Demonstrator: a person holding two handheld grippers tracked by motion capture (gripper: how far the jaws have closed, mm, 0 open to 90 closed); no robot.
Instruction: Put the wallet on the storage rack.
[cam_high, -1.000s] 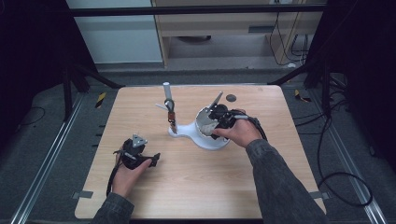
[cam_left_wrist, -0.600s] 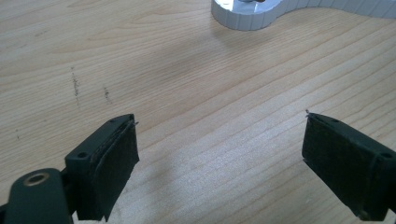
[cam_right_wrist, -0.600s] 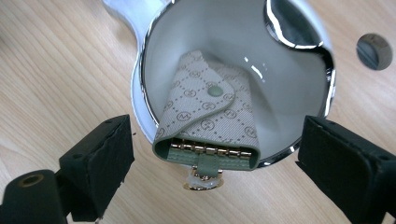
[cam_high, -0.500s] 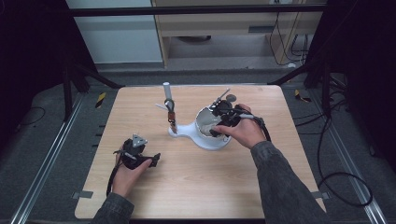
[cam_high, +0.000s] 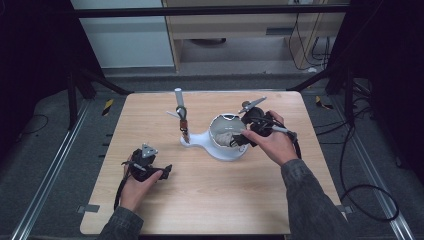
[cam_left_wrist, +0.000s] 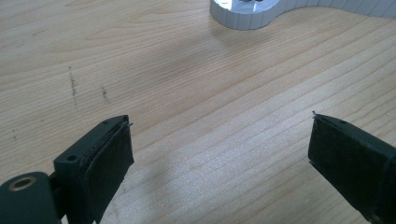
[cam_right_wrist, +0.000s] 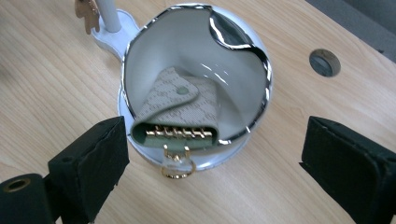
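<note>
A white stand carries a chrome-rimmed bowl (cam_high: 220, 150) (cam_right_wrist: 261, 60) and an upright post (cam_high: 178, 99) (cam_right_wrist: 108, 11). A brown tag (cam_high: 183, 123) (cam_right_wrist: 86, 11) hangs from the post. In the bowl lies a beige patterned key case (cam_high: 226, 136) (cam_right_wrist: 180, 109), its gold hooks and ring at the rim. My right gripper (cam_high: 240, 139) (cam_right_wrist: 217, 140) hovers at the bowl's right edge. Its jaws have just been opening and stand wide of the case without touching it. My left gripper (cam_high: 164, 171) (cam_left_wrist: 219, 140) rests low at the table's front left. Its jaws have also just been opening, over bare wood.
The wooden table (cam_high: 210, 200) (cam_left_wrist: 187, 70) has a round grommet hole (cam_right_wrist: 324, 62) beyond the bowl. The stand's base edge (cam_left_wrist: 243, 14) lies ahead of the left gripper. Dark frame posts and a cabinet stand behind the table.
The right gripper has drawn back from over the bowl toward the right and slightly up, its jaws spreading. The key case stays in the bowl. The left hand has kept still.
</note>
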